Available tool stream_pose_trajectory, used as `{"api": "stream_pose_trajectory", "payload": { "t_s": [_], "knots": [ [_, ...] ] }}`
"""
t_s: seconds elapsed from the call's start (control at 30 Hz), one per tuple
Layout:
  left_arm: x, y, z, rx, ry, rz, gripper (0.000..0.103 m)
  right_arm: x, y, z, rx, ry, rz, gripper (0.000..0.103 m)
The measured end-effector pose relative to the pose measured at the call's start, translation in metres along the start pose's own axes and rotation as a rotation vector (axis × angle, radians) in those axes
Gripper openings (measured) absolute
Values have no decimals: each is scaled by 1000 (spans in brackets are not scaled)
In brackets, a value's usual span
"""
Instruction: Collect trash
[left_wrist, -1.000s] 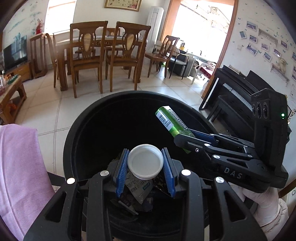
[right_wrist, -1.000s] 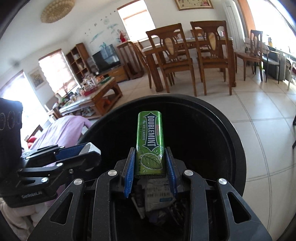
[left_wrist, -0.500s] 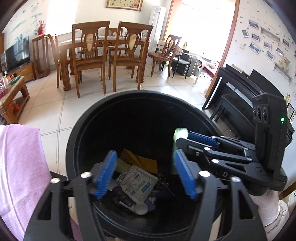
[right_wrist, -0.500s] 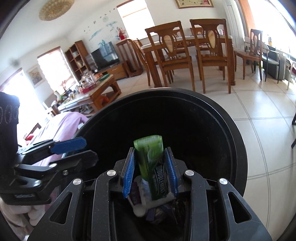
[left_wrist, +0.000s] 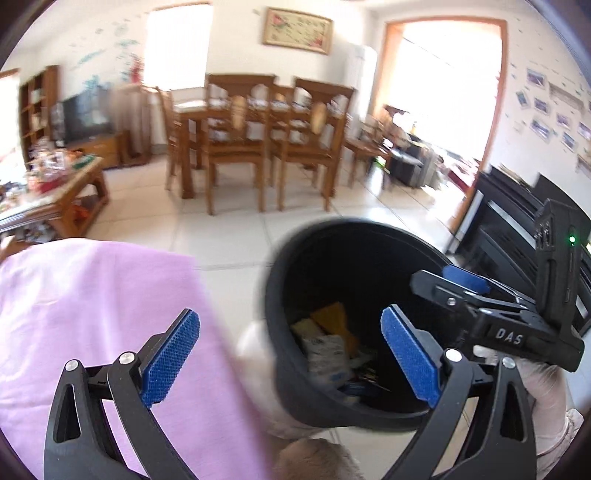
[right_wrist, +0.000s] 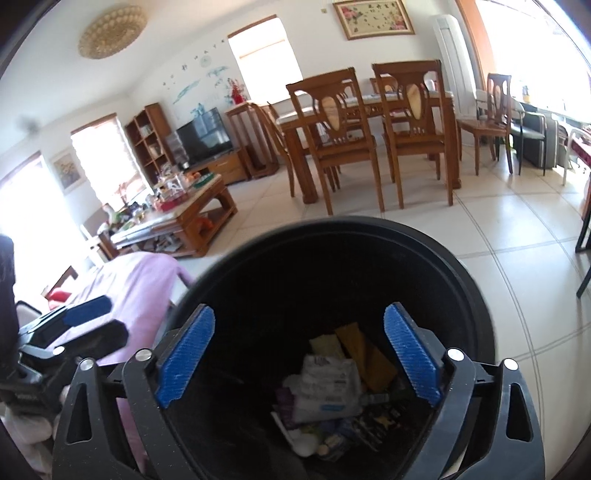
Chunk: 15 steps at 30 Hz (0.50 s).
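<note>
A black bin (left_wrist: 280, 266) stands on the tile floor with several bits of trash inside, among them a white wrapper (right_wrist: 328, 384) and a yellow packet (right_wrist: 362, 350). My left gripper (left_wrist: 288, 321) hangs over the bin's left rim and a pink cloth (left_wrist: 92, 314). Its jaws are opening wide and hold nothing. My right gripper (right_wrist: 301, 314) is above the bin (right_wrist: 461, 273), and its jaws are also opening, empty, with the trash showing far below them. The right gripper (left_wrist: 454, 280) also shows at the right edge of the left wrist view.
A wooden dining table with chairs (right_wrist: 369, 122) stands beyond the bin. A cluttered coffee table (right_wrist: 177, 214) is at the left and a dark piano (left_wrist: 517, 221) at the right. A gloved hand (left_wrist: 543, 387) holds the right gripper. Pale tile floor surrounds the bin.
Both grippers opened. The white lid left the left jaws and the green gum pack dropped from the right jaws into the bin. The left gripper swung left and up, towards the pink cloth.
</note>
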<state>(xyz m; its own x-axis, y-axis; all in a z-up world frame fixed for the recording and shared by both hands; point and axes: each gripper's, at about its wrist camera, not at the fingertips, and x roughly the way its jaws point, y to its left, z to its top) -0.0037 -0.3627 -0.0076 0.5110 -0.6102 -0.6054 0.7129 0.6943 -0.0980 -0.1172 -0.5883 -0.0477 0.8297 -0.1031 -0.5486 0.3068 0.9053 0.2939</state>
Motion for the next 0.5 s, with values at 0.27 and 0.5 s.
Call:
{"api": "stream_pose_trajectory", "payload": {
  "t_s": [0.27, 0.5],
  "knots": [
    [-95, 108, -22, -128, -145, 300, 98, 19, 127, 7, -133, -4, 147, 98],
    [-167, 200, -63, -233, -234, 577, 98, 41, 271, -8, -281, -31, 305, 98]
  ]
}}
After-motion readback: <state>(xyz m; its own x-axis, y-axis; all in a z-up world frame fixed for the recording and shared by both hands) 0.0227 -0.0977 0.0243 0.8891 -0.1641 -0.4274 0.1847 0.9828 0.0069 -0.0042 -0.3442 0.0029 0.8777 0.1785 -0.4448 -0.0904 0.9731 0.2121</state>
